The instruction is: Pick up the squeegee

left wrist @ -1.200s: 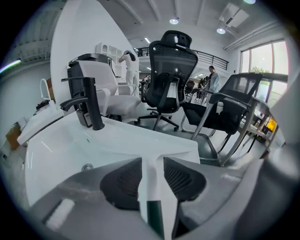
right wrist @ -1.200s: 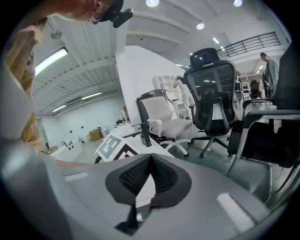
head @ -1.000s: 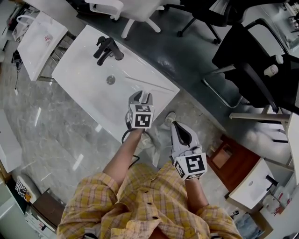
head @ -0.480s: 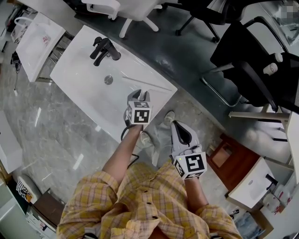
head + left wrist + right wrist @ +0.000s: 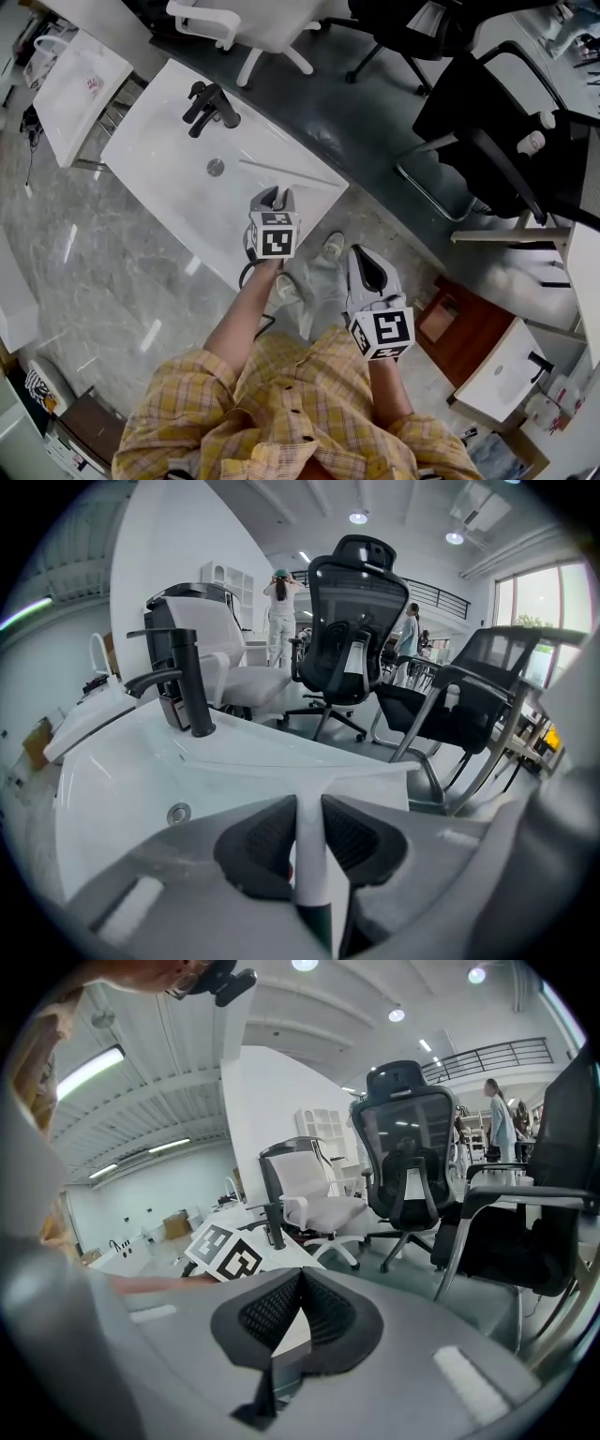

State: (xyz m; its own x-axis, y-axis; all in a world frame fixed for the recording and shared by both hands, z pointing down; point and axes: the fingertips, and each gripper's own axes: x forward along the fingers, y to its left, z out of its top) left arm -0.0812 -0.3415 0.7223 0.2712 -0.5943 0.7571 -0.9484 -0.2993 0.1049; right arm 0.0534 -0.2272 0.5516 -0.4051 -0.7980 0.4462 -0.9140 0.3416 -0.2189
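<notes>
The squeegee point(image 5: 291, 173) is white, its long thin blade lying across the near right part of a white sink basin point(image 5: 150, 141). Its handle point(image 5: 307, 855) points back toward me. My left gripper point(image 5: 275, 195) is lowered over that handle, jaws closing. In the left gripper view both black pads point(image 5: 267, 841) lie against the sides of the handle, with the blade just beyond the left gripper point(image 5: 307, 803). My right gripper point(image 5: 364, 262) hangs off the sink's near side, above the floor. Its pads point(image 5: 281, 1312) meet at the tips of the right gripper point(image 5: 302, 1274), holding nothing.
A black faucet point(image 5: 211, 105) and a drain point(image 5: 216, 168) sit in the basin. Black office chairs point(image 5: 497, 122) and a white chair point(image 5: 253, 19) stand beyond the sink. Another white basin point(image 5: 80, 84) is at the left, a wooden cabinet point(image 5: 459, 319) at lower right.
The left gripper's jaws have narrowed from wide open onto the squeegee handle. The right gripper has stayed in place.
</notes>
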